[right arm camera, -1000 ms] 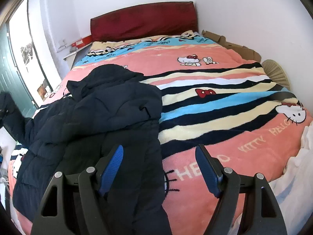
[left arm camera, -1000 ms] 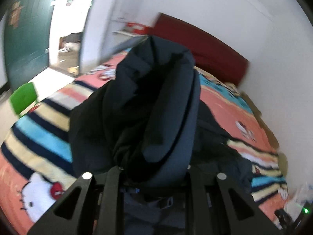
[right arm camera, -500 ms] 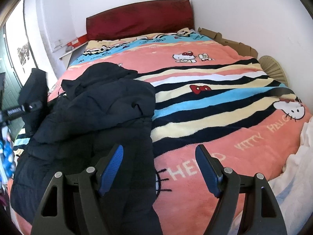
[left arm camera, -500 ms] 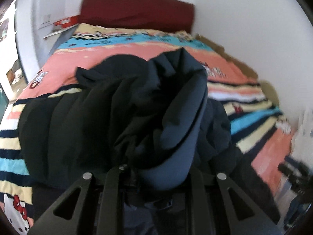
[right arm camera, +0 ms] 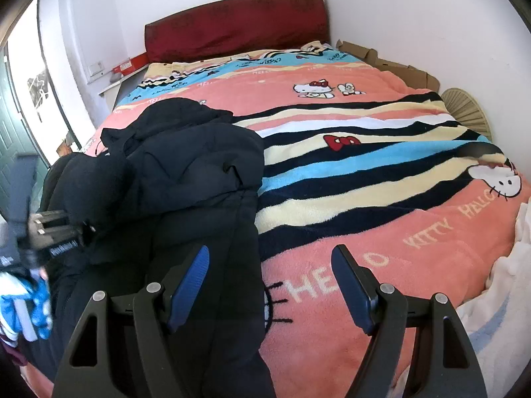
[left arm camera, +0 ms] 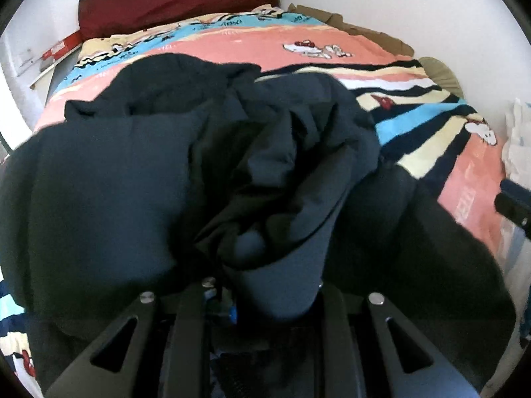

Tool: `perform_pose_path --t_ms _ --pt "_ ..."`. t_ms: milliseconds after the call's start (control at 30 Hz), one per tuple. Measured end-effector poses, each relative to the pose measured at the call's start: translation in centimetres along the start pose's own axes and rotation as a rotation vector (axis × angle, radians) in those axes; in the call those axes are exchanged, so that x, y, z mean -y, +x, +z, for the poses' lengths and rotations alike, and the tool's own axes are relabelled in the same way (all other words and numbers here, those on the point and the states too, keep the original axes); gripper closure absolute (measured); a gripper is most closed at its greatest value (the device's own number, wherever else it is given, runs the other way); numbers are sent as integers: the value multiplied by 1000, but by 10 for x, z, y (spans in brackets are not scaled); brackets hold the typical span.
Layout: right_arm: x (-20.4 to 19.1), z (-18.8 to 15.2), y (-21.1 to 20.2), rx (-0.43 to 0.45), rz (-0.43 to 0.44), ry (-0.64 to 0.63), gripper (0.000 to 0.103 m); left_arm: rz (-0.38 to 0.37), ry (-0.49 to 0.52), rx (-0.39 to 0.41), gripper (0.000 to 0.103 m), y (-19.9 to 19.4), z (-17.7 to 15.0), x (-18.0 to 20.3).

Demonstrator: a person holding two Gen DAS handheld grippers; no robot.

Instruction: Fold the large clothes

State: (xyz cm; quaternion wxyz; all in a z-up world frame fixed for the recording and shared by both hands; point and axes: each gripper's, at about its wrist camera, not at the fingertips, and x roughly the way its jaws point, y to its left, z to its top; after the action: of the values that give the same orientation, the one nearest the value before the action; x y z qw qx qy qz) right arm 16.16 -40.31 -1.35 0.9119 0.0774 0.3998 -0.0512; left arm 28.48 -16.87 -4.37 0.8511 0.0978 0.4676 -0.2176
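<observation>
- One dark padded jacket (right arm camera: 186, 179) lies on the left half of the bed, on the striped Hello Kitty blanket (right arm camera: 365, 172); rumpled, hood end toward the red headboard (right arm camera: 235, 23), lower part running down past the near edge.
- A sleeve (left arm camera: 292, 199) (or sleeve-like roll, hard to be sure) is bunched up and pinched in the left gripper (left arm camera: 262, 301), whose fingers are clamped on the fabric; it hangs over the jacket body.
- Right gripper (right arm camera: 270, 282) hovers spread wide and holding nothing, low over the near edge where jacket meets blanket.
- Step, as judged: sleeve being brought across the body for a first fold; task looks early, nothing flat yet.
- Risks:
  - thick slippery padding could slide out of the left pinch, since only a small wad is held.
  - dropping the sleeve bunched would trap a lump under later folds; it needs laying out flat.
  - jacket hangs off the near side, so a pull that way could drag it off the bed.
  - right gripper might catch blanket along with jacket (the two touch right below it).
- Beyond: cardboard (right arm camera: 391, 63) and a woven fan (right arm camera: 468, 109) by the far wall, white cloth (right arm camera: 504, 298) at right.
</observation>
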Motion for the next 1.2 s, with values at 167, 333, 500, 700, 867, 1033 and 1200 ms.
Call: perform_pose_path --t_ms 167,333,500,700,867,1033,1200 --pt "-6 2 -4 8 9 -13 28 -66 -9 10 57 -12 -1 2" --pt "-17 5 -9 13 15 -34 28 -147 13 37 48 -37 -8 7" --pt "-30 10 -9 11 26 -57 28 -168 13 83 48 -71 -15 -8" --pt "-62 20 -2 3 59 -118 28 -57 -40 132 48 -99 -10 -74" --pt "-111 42 9 15 115 -202 28 55 -106 167 48 -105 15 -144" --pt "-172 70 35 33 151 -314 28 138 -125 166 48 -85 44 -197" --pt "-220 100 79 19 152 -419 28 159 -158 141 48 -52 58 -232"
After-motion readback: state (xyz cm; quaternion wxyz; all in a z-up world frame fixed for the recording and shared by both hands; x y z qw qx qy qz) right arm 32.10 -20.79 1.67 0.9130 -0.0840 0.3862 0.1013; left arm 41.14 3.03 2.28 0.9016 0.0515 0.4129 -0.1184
